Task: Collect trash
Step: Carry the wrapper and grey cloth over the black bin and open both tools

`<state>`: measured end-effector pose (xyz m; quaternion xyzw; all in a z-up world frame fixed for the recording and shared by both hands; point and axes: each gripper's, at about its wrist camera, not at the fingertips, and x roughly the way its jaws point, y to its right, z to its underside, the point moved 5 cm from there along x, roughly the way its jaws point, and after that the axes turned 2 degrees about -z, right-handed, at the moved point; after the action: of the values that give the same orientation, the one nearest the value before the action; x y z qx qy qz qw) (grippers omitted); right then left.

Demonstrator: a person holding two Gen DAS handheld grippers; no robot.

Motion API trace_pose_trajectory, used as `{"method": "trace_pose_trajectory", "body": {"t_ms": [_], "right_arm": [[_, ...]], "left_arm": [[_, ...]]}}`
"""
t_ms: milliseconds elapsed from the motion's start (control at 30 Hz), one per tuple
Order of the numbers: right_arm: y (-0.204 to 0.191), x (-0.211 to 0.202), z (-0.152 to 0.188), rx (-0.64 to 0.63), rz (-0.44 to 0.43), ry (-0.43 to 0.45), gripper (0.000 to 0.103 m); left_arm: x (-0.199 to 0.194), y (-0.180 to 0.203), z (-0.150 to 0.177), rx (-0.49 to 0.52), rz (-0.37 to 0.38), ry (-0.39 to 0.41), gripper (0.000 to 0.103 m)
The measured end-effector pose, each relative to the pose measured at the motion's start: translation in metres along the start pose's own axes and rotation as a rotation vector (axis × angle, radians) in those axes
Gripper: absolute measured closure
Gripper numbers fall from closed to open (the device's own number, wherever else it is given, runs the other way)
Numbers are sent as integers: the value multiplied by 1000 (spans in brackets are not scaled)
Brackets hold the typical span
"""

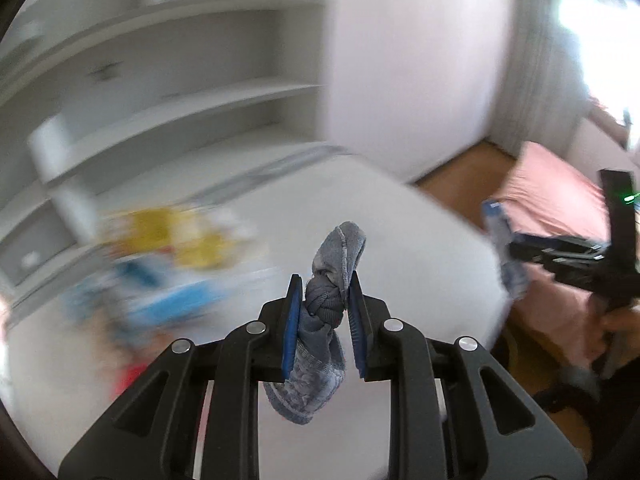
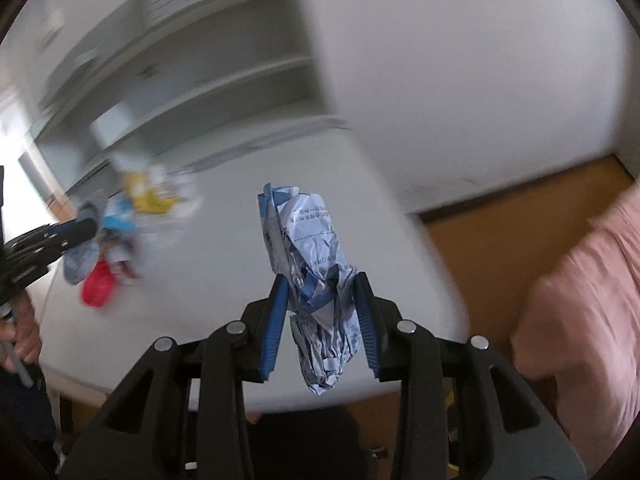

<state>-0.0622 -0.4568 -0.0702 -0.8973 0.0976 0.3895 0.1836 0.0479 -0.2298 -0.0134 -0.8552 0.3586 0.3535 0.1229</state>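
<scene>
My left gripper point(image 1: 323, 286) is shut on a grey knotted sock point(image 1: 326, 304), held above the white table point(image 1: 400, 248). My right gripper point(image 2: 322, 282) is shut on a crumpled blue and white paper point(image 2: 314, 264), also held above the table point(image 2: 224, 264). The right gripper with the paper also shows in the left wrist view point(image 1: 500, 236), off the table's right edge. The left gripper with the sock also shows in the right wrist view point(image 2: 80, 236), at the left. More trash lies on the table: yellow, blue and red pieces point(image 1: 168, 264), blurred; they also show in the right wrist view point(image 2: 120, 232).
White shelves point(image 1: 180, 92) stand behind the table. A white wall panel point(image 1: 412, 60) is at the back right. A pink bed point(image 1: 560, 200) lies to the right over a wooden floor point(image 2: 520, 208). Both views are motion-blurred.
</scene>
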Motion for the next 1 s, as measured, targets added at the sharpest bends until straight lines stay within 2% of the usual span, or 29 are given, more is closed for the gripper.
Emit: {"method": "trace_pose_trajectory", "body": {"t_ms": [200, 300, 433, 567, 667, 1000], "right_arm": [[120, -21, 47, 197, 178, -12, 69], [164, -23, 73, 289, 223, -42, 69], [209, -14, 109, 395, 260, -105, 69], [237, 0, 145, 463, 278, -197, 69], [251, 11, 171, 495, 286, -256, 69], [278, 7, 205, 568, 286, -283, 68]], "left_arm": [[54, 132, -11, 116, 251, -49, 81], [78, 196, -6, 189, 352, -91, 81], [111, 265, 11, 291, 440, -152, 82], [144, 307, 29, 365, 483, -213, 81], [162, 326, 43, 380, 494, -257, 81], [198, 359, 58, 406, 513, -334, 81]]}}
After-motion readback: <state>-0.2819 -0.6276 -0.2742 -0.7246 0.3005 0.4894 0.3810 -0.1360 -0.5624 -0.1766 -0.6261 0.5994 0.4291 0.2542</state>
